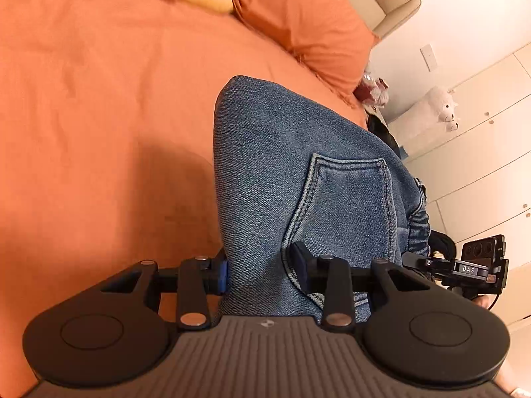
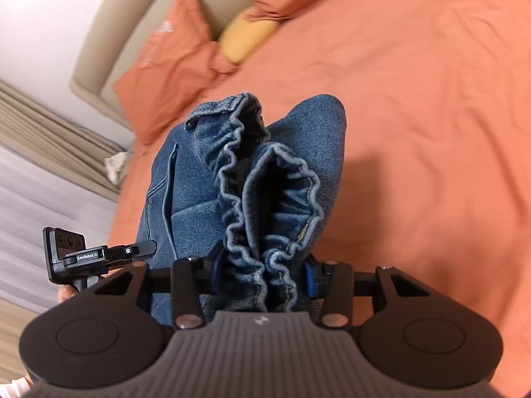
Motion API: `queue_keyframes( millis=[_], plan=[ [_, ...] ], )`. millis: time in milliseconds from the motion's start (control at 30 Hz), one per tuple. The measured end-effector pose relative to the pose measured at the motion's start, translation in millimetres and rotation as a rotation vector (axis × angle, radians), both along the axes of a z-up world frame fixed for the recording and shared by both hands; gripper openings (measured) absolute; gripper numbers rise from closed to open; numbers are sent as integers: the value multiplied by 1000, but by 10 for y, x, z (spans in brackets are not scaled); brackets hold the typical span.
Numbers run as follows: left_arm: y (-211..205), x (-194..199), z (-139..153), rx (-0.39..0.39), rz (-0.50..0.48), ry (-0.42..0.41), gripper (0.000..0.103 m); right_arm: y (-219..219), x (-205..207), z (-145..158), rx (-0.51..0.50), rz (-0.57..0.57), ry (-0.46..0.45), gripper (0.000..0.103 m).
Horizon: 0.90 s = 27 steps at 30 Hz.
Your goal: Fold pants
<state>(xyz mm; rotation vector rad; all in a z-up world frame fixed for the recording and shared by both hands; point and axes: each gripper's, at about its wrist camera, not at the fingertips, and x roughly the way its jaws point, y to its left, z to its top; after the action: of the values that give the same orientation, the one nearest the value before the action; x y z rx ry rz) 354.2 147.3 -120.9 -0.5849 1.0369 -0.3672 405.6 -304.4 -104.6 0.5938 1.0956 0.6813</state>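
Denim fills the middle of both views — the pants (image 1: pixel 298 179) are blue jeans of coarse, flecked weave, bunched and lifted off an orange bedsheet (image 1: pixel 99 99) that lies soft and lightly creased. In the left wrist view the cloth rises from the bottom centre toward the upper middle of the frame, ending in a rounded fold; a patch pocket with double pale stitching sits right of centre. The left gripper (image 1: pixel 262 270) has its jaws partly closed and pressed on the fabric from either side, the blue pads dug into the denim.

In the right wrist view the pants (image 2: pixel 199 179) run the same way, long axis from bottom centre up to the middle of the frame. Here the elastic waistband shows, gathered into tight ruffles with a frayed pale edge, its dark opening facing up. The right gripper (image 2: pixel 262 273) is likewise part closed, pinching that ruffled band between its pads.

Each view catches the other gripper at its edge: low right in the left view, low left in the right.

Around them: orange pillows (image 2: pixel 172 66) and a yellow cushion (image 2: pixel 247 34) in the upper part of the frame, against a beige padded headboard (image 2: pixel 132 33). A white plush toy (image 1: pixel 441 106) sits by pale cabinet doors (image 1: pixel 481 152) at the right of the left view; striped curtains (image 2: pixel 43 126) hang at the left of the right view.
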Motion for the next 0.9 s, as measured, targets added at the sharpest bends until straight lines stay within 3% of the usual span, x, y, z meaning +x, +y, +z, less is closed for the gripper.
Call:
queue_keyframes(
  millis=[200, 500, 667, 900],
  plan=[
    [746, -450, 681, 140, 36, 2, 42, 897, -255, 124, 122, 54, 0, 42],
    [1559, -979, 1421, 368, 101, 45, 42, 2333, -540, 46, 294, 122, 72, 42],
    [1898, -1094, 1200, 366, 136, 69, 42, 2828, -575, -106, 263, 136, 106, 42],
    [2235, -1098, 341, 244, 148, 122, 42, 3010, -664, -441, 134, 137, 128, 42]
  ],
)
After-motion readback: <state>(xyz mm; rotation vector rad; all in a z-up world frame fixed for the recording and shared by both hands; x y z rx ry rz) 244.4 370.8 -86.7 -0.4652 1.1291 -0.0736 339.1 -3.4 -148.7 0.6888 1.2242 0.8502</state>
